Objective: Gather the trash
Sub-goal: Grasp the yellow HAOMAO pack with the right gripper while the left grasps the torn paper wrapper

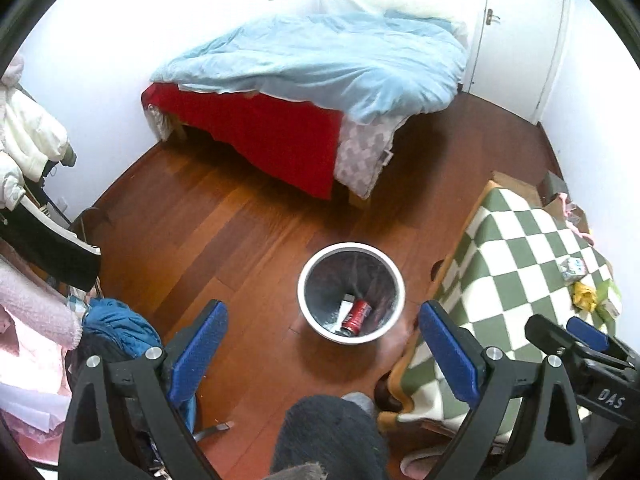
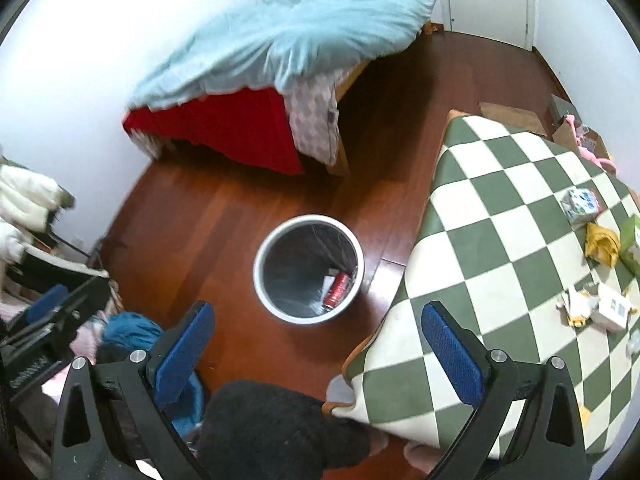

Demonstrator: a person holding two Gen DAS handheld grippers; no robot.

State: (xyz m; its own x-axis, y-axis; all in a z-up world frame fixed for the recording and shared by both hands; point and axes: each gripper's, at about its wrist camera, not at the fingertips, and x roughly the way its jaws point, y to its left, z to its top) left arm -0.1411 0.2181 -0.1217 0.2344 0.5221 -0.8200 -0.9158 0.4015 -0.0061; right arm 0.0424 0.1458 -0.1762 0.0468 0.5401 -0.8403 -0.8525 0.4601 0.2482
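Observation:
A white round bin (image 1: 308, 312) (image 2: 261, 288) stands on the wood floor with a red can (image 1: 357, 316) (image 2: 337, 289) and a white packet lying inside. My left gripper (image 1: 322, 336) hangs open above the floor just in front of the bin, nothing between its blue pads. My right gripper (image 2: 318, 338) is open too, over the floor by the table's corner. On the green-and-white checked table (image 2: 500, 240) lie a crumpled carton (image 2: 582, 204), a yellow wrapper (image 2: 602, 244), a green packet (image 2: 632, 240) and torn white boxes (image 2: 600, 308).
A bed (image 1: 320, 64) with a blue quilt and red sheet fills the far side. Clothes (image 1: 120, 328) pile at the left. A dark furry slipper (image 1: 332, 436) is at the bottom edge. Cardboard (image 2: 512, 116) lies beyond the table. Open floor surrounds the bin.

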